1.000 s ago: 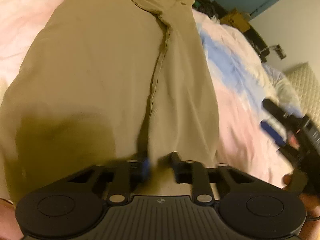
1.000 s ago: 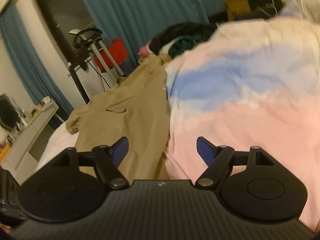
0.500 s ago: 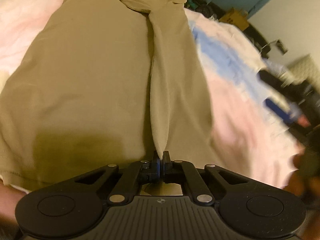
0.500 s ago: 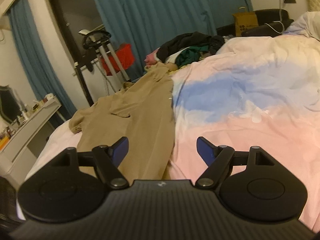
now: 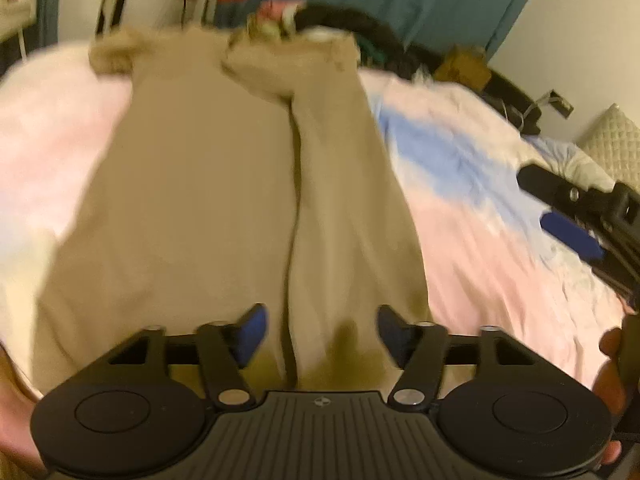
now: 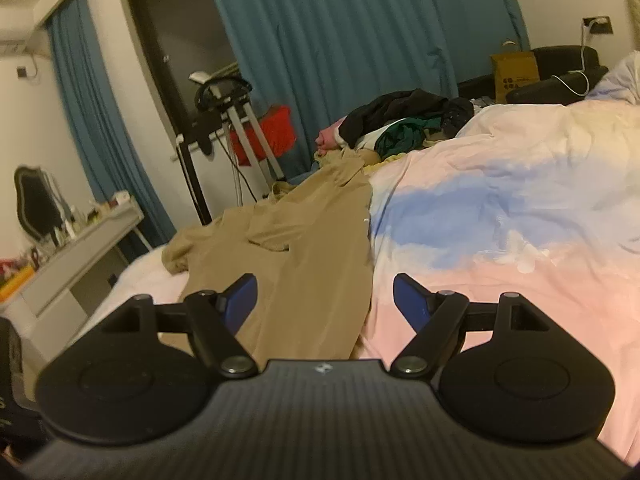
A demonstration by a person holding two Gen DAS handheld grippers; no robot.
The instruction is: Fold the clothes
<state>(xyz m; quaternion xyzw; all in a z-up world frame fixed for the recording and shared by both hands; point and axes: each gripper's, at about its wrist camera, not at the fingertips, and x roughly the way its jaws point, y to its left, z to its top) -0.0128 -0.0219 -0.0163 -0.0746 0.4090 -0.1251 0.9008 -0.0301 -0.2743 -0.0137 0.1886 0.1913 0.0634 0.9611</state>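
A tan garment (image 5: 200,200) lies spread lengthwise on the bed, with a folded strip (image 5: 340,208) laid along its right side. My left gripper (image 5: 320,334) hovers over the near end of that strip; its jaws are opening and the pads do not touch the cloth. The same tan garment (image 6: 304,248) shows in the right wrist view, stretching away toward the foot of the bed. My right gripper (image 6: 324,300) stands open above its near edge, holding nothing. The right gripper (image 5: 568,216) also appears at the right edge of the left wrist view.
The bed cover (image 6: 500,240) is pink, blue and white. A pile of dark and green clothes (image 6: 404,120) sits at its far end. Beyond are blue curtains (image 6: 360,40), a metal stand (image 6: 236,132) with a red bag, and a white shelf (image 6: 80,244) at the left.
The left gripper pinched the folded strip shut half a second ago, then let go and opened wide while lifting and tilting up. The right gripper stayed open and rose slightly.
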